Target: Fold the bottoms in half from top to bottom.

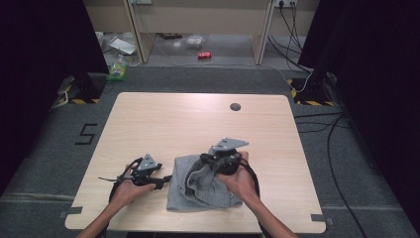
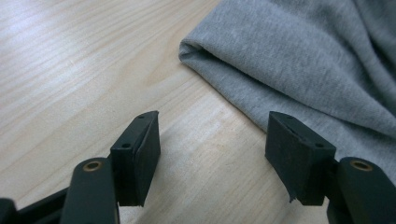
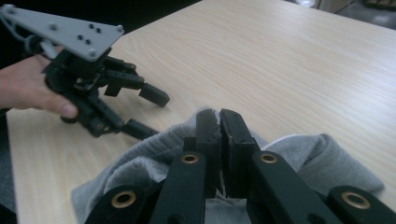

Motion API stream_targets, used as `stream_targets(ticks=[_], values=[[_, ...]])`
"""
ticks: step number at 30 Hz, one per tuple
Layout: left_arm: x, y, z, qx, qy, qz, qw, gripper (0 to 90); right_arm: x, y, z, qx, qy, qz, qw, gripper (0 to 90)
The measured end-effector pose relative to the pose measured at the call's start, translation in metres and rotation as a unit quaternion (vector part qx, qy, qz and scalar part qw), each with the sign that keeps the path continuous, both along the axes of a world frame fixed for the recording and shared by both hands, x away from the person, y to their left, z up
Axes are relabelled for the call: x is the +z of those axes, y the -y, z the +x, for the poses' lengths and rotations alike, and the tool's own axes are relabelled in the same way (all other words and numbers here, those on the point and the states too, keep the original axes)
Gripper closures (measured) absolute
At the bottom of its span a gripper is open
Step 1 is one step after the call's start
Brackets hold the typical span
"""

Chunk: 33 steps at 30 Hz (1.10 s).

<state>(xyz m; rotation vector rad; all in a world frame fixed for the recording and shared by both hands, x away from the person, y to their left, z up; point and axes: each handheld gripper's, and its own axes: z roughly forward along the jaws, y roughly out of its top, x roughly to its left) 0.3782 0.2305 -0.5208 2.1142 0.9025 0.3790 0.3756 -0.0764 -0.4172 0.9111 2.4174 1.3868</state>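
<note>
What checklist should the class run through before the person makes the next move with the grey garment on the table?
1. Right gripper shut on the grey garment: ok, jaws together with a thin fold of cloth pinched between them.
2. Left gripper ready to grasp: ok, jaws open with nothing between them.
3. Left gripper lined up with the garment's folded edge: not ok, the edge lies beyond and to one side of the jaws.
4. Garment fully on the table: ok.
5. How many layers the right gripper holds: cannot tell.
</note>
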Motion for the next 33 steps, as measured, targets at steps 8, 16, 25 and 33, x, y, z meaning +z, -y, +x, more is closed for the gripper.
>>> stream_targets(ticks=[8,16,25,33], values=[[0.0,0.001,0.001,0.001,-0.001,0.0,1.0,34.7,-0.02,0.046,-0.051,-0.029,0.002,0.009,0.9996,87.6],[0.001,0.0,0.002,0.003,-0.009,-0.002,1.0,34.6,-0.055,0.06,-0.079,-0.038,-0.014,-0.011,0.9991,87.9],[0.032,0.015,-0.013,-0.005,0.016,-0.064,0.9978,31.7,-0.073,0.053,-0.077,-0.034,-0.035,-0.03,0.9983,81.8],[0.04,0.048,-0.021,-0.048,0.01,-0.072,0.9962,30.0,-0.07,0.051,-0.085,-0.037,-0.035,-0.029,0.9983,58.5]])
